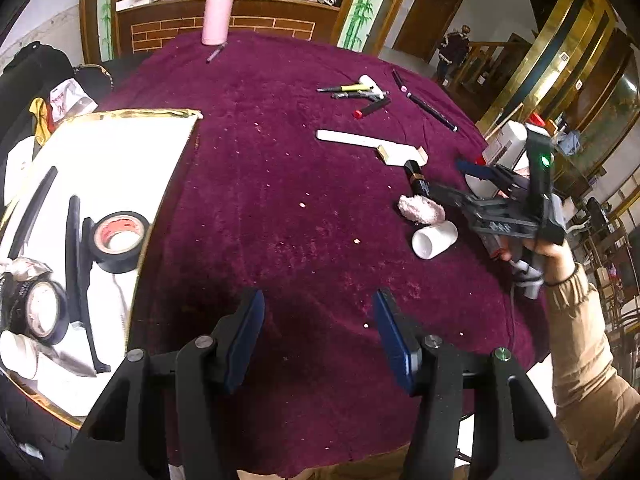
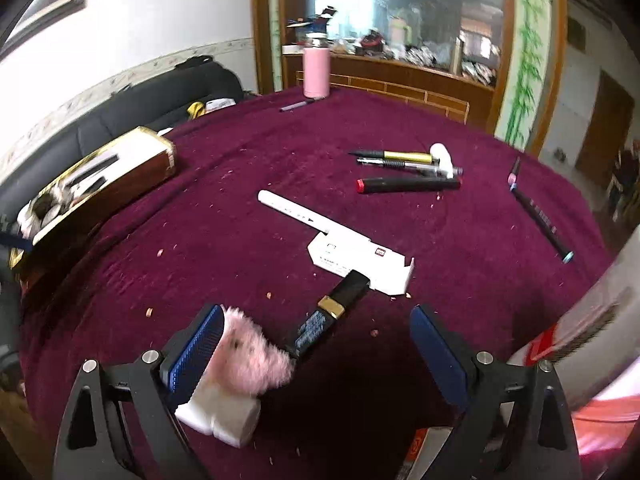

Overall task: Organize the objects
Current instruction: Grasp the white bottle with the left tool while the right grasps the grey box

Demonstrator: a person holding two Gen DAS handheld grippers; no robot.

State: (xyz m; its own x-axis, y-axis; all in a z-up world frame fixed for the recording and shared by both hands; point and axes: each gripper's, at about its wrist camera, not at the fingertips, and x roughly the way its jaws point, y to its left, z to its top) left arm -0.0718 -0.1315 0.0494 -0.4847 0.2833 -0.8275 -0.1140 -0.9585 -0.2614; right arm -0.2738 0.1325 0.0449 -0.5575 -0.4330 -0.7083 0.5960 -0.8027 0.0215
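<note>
Left wrist view, left gripper (image 1: 318, 334) jaws released, right gripper (image 2: 316, 346) jaws released, box (image 2: 356, 258) print illegible.

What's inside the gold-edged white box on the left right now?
The gold-edged white box holds two rolls of black tape, long black strips, a white cylinder and crumpled foil. Anything beneath these, or at the near corner, is covered.

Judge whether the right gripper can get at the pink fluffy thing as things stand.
Probably yes: the right gripper stands open, the pink fluffy thing lies by its left finger, with nothing over it.
</note>
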